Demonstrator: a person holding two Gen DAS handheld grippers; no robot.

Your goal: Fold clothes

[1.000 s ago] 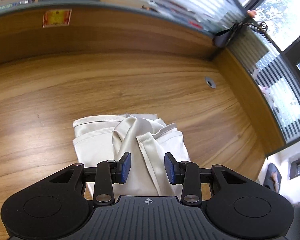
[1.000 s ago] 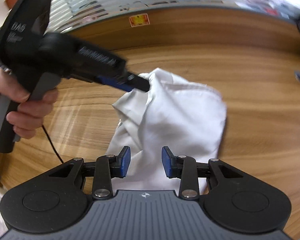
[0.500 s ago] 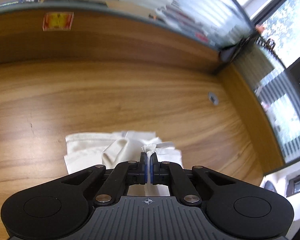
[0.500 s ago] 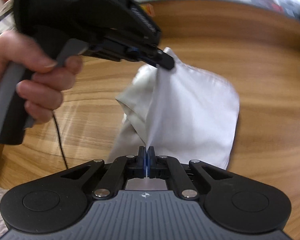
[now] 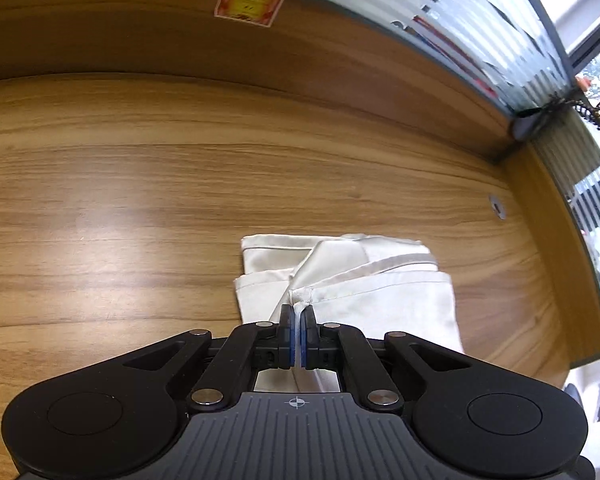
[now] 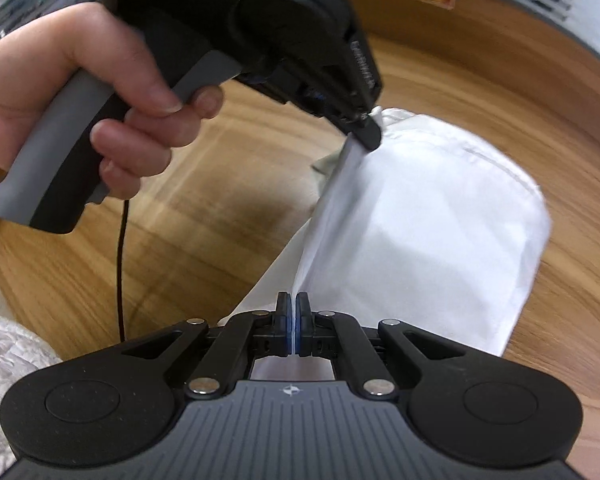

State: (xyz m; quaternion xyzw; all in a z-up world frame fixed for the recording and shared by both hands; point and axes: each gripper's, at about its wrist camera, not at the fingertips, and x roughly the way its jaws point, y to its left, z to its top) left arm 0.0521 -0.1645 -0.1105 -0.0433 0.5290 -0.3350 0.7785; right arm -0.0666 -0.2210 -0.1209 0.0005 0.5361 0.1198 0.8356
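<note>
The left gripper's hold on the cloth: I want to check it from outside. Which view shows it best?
The right wrist view: it shows the left gripper from the side, shut on a raised fold of the white garment, with the hand holding it. The left wrist view shows only its own pads pinching fabric close up.

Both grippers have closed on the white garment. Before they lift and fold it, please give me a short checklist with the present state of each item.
1. Left gripper jaws shut on the white garment: ok, cloth shows between the pads.
2. Right gripper jaws shut on the cloth: ok.
3. Edge between the two grippers taut: ok in the right wrist view, it runs straight up to the left gripper's tip.
4. Rest of the garment resting on the wooden table: ok.
5. Only one layer pinched: cannot tell.
6. Black cable below the hand clear of the cloth: ok.
</note>
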